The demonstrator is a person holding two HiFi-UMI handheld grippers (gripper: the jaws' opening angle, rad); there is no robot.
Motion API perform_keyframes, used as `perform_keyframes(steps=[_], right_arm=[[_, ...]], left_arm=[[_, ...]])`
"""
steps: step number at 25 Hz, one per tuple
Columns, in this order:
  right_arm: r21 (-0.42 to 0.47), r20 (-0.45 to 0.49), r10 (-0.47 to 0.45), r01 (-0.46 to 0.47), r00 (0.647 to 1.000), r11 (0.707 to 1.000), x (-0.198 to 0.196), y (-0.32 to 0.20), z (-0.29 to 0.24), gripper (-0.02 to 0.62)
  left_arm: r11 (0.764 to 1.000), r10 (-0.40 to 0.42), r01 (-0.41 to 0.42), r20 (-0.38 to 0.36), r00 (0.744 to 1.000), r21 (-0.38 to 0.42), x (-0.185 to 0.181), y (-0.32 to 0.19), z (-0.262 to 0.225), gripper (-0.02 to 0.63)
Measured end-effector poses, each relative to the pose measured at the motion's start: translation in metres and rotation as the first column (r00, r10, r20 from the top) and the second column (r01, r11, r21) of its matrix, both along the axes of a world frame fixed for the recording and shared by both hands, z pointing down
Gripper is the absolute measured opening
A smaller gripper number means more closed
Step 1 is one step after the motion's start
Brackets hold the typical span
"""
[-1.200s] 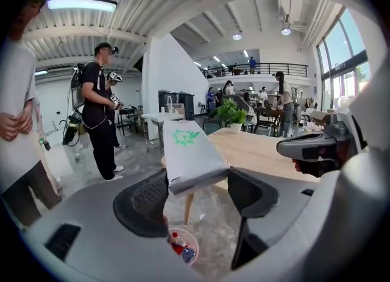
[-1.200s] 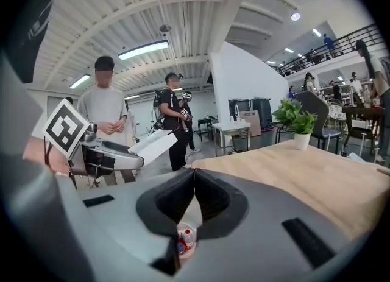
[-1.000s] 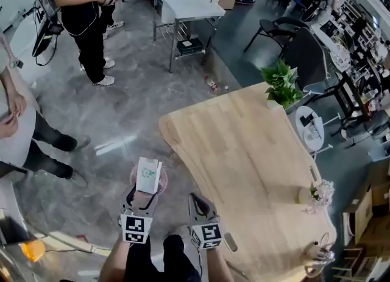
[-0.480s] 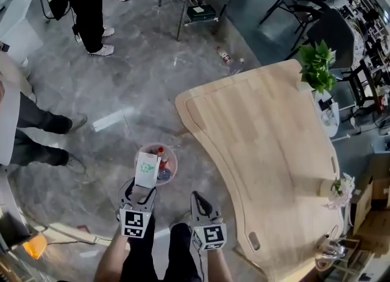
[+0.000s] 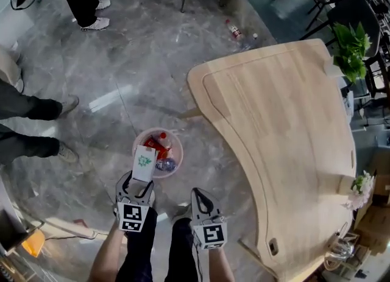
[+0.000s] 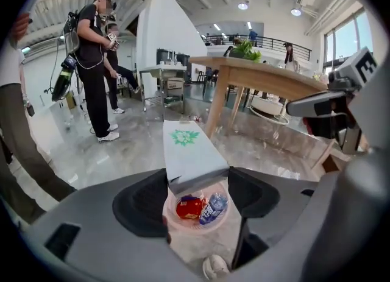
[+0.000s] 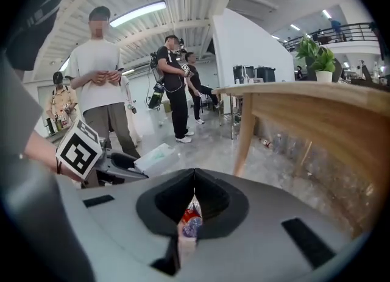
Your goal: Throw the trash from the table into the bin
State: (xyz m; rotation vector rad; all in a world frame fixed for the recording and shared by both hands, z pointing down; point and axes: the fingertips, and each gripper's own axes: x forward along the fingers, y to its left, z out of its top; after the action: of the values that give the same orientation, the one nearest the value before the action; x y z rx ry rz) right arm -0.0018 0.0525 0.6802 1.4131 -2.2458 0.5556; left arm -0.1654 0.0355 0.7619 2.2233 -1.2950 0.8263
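At the left, the left gripper (image 5: 138, 184) is clamped on the near end of a white rectangular paper carton with a green emblem (image 5: 144, 163). The left gripper view shows both jaws pressed against the carton's sides. The carton sticks out forward and hangs over the near rim of a small round translucent pink bin (image 5: 180, 153) standing on the grey marble floor. A red wrapper (image 5: 159, 147) and a crushed clear plastic bottle (image 5: 166, 165) already lie inside the bin. This looks like the drop step of the task, with the carton carried to the bin but not yet let go. The next move calls for centring the carton a little further over the opening and then spreading the jaws so that it falls in. Released too near the rim, the long box could tip out onto the floor. Just right of the bin, the right gripper (image 5: 203, 200) is fully closed and carries nothing, and its own view shows the jaws meeting in a thin slit. Further right stands the light wooden table with rounded corners (image 5: 286, 134), well apart from the bin, with a green potted plant (image 5: 352, 43) at its far corner.
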Motion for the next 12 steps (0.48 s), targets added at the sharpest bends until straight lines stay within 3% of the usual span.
perform_keyframes(steps=[12], right_arm=[[-0.037, 0.029, 0.026, -0.025, 0.999, 0.999, -0.004, 0.012, 0.071, 0.006]], left_arm=[[0.996, 0.039, -0.036, 0.027, 0.999, -0.083, -0.002, 0.014, 0.105, 0.316]])
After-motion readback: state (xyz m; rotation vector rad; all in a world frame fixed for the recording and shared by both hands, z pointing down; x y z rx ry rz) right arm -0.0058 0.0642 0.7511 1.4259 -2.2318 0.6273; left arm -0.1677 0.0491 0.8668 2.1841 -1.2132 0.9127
